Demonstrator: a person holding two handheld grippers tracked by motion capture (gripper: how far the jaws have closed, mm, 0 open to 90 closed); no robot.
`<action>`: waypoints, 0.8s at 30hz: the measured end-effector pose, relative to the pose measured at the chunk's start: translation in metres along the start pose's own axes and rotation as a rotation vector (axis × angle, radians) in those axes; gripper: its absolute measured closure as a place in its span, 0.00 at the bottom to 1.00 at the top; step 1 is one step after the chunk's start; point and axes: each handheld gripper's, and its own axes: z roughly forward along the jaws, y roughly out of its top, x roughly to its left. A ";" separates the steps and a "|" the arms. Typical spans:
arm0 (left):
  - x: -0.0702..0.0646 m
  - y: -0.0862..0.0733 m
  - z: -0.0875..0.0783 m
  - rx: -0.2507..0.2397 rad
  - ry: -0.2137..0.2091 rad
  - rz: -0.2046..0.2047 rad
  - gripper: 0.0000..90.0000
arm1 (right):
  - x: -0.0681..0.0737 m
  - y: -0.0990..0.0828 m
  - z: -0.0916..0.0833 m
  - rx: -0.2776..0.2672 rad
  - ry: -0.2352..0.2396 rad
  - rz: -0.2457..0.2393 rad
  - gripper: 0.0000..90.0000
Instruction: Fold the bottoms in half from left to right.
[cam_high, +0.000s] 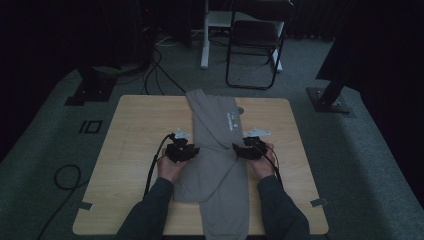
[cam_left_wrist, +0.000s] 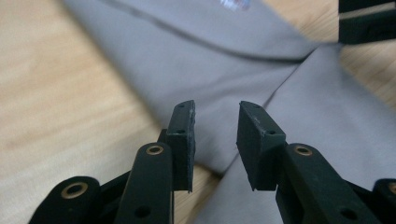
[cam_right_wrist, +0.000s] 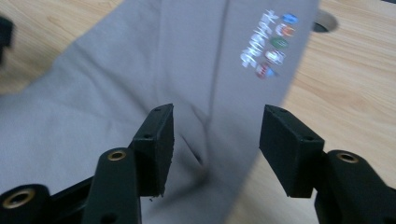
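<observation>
Grey trousers are lying folded along the middle of the wooden table, one leg crossed diagonally over the other, cuff end hanging off the near edge, far end reaching the back edge. A small printed logo is sitting on the upper layer

Left gripper is hovering at the garment's left edge, jaws partly apart, nothing between the pads; in the left gripper view the left gripper is looking at the fold line where the two layers meet. Right gripper is at the right edge, jaws wider apart and empty too, with cloth under the gap in the right gripper view

Handling read: light, limp woven cloth, no stiffness, so it's going to sag and drag wherever it isn't supported. Not fragile. Smooth surface, so layers are likely sliding over each other if only the top one gets pinched. Best bet is biting both layers at the outer edges, left and right at matching height, pads going well over the hem rather than nipping the very rim. Avoid grabbing mid-panel: that's just going to bunch it
</observation>
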 end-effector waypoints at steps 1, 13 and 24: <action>0.001 -0.001 0.004 0.012 -0.001 0.005 0.74 | 0.003 0.003 0.005 0.011 0.004 0.000 0.50; -0.011 0.003 0.035 0.091 0.017 0.055 0.99 | 0.010 -0.004 0.032 0.141 -0.010 -0.027 0.68; -0.006 0.004 0.034 0.101 0.028 0.052 1.00 | -0.007 -0.022 0.006 0.121 -0.008 -0.028 0.91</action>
